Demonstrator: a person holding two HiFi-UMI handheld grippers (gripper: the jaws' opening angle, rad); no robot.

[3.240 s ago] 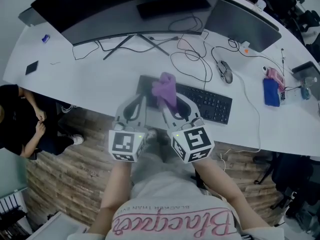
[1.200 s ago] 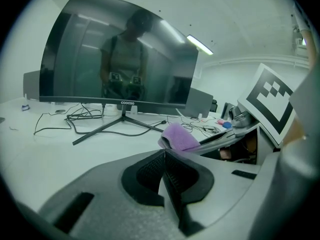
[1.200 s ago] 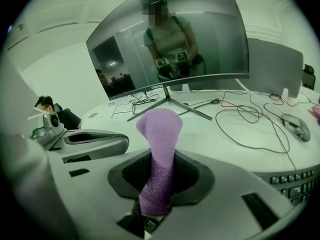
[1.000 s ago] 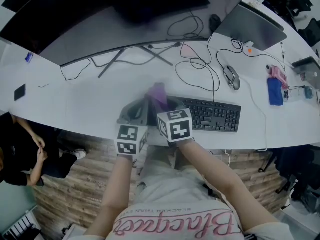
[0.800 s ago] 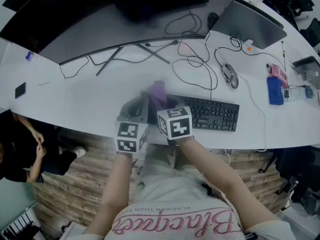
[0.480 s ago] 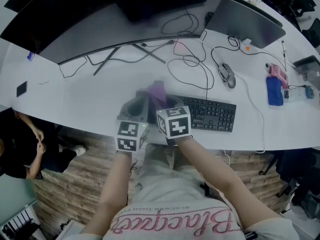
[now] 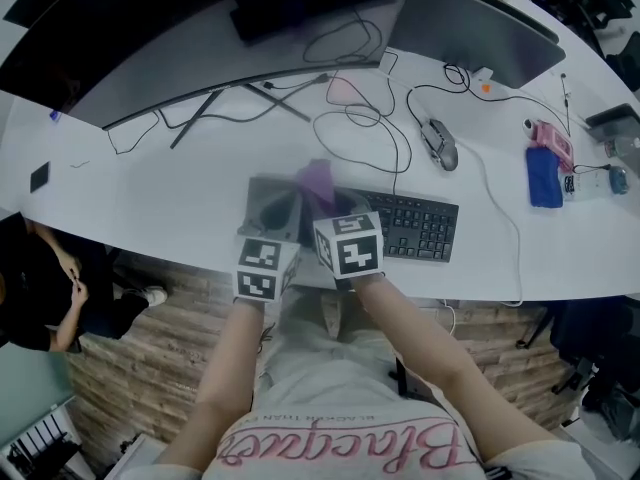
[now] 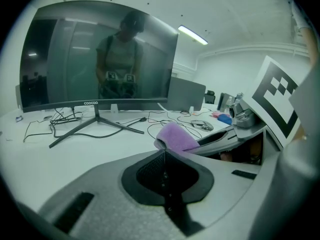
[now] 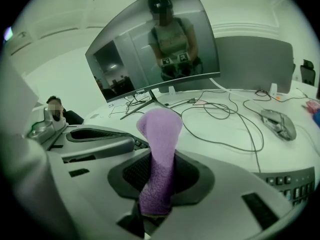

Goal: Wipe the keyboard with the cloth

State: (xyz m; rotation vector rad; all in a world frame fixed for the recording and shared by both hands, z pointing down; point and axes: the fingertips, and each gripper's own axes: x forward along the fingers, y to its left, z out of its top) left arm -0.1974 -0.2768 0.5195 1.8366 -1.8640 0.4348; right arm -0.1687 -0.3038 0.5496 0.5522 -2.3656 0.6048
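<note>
1. Now the right tongs point(image 7: 338, 208) are clenched on the purple cloth point(image 9: 159, 144), pinched low, with the free end poking out past the tips.
2. Left tongs point(image 8: 164, 153) are pressed together with nothing in them, sitting just left of the right pair.
3. Change: about three seconds ago both tongs were up closer to the head camera with the cloth held high. They have since dropped to the left end of the keyboard point(image 7: 420, 226).
4. Over the last second the tongs barely shifted against the keyboard; mostly the camera moved.
5. The keyboard lies at the near edge of the white surface point(image 7: 180, 183), and its right stretch is uncovered. The mouse point(image 7: 437, 144) is well apart, farther back.
6. Judgement: the cloth is staged at the left end for a stroke. Contact with the keys is hidden by the tongs, so I cannot tell. The wipe looks barely begun, with the whole right part still to do.
</note>
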